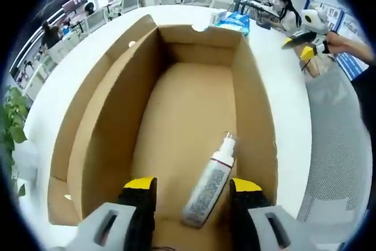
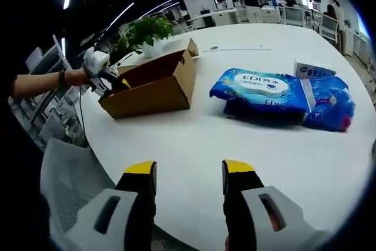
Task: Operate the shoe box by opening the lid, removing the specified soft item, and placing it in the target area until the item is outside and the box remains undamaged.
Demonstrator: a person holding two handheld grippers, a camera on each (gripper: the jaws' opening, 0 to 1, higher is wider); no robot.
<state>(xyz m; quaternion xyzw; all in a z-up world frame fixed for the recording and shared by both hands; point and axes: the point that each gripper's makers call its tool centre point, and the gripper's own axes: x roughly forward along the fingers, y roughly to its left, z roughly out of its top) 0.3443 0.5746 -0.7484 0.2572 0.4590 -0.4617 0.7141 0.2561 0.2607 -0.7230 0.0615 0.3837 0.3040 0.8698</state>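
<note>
The brown cardboard shoe box (image 1: 106, 116) lies open under my left gripper (image 1: 192, 195), its lid flap folded out to the left. A white bottle (image 1: 208, 189) with a printed label lies on the box floor, between the open jaws but untouched. Beyond the box's far end lie a blue wipes pack (image 1: 238, 22) and a small white carton (image 1: 218, 17). In the right gripper view the box (image 2: 153, 86) sits at the table's left, with the left gripper (image 2: 106, 77) at its end. My right gripper (image 2: 189, 174) is open over bare table, well short of the blue wipes packs (image 2: 267, 89).
The round white table (image 2: 235, 157) carries a second blue pack (image 2: 332, 107) and a small white carton (image 2: 314, 70). A potted plant (image 2: 147, 30) stands behind the box. A grey chair (image 2: 64, 174) sits at the table's near edge. The right gripper (image 1: 305, 33) hangs off the table's right side.
</note>
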